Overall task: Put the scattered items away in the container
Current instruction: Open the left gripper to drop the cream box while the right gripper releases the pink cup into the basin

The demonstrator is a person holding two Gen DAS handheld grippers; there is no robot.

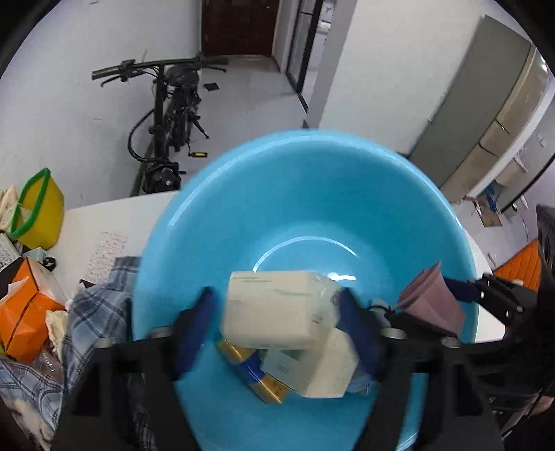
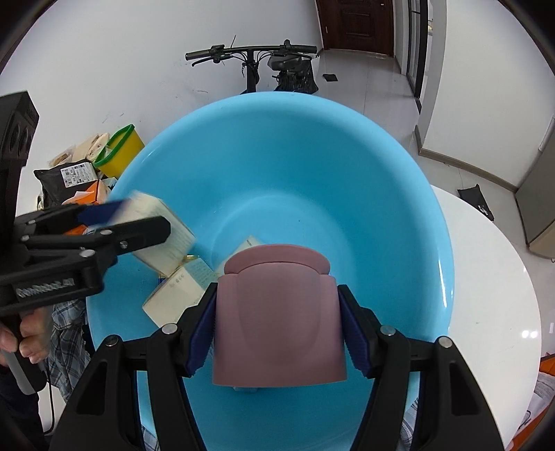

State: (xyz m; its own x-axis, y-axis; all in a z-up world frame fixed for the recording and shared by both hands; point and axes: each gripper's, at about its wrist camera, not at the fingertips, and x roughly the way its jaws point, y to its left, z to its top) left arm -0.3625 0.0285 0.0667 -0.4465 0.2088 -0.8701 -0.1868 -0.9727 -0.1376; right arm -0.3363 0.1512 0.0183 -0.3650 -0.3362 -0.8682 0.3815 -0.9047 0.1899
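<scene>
Blue basin (image 2: 312,156) on the counter (image 2: 492,277) sits under both grippers. The left gripper (image 1: 275,308) clamps a cream box (image 1: 274,308); the right gripper (image 2: 277,326) clamps a mauve container (image 2: 277,326). Dropped together, they may collide or bounce onto the boxes (image 2: 180,291) below.

black angular claw (image 2: 277,329) frames, blue ribbed pads (image 2: 201,333), silver screws, bare fingers gripping.

A pale box (image 1: 277,308) sits between the left hand-held gripper (image 1: 275,326) fingers over the blue basin (image 1: 312,194).

A black bike (image 1: 166,114) is leaning against the white wall; a brown door (image 2: 357,26) is standing behind it.
</scene>
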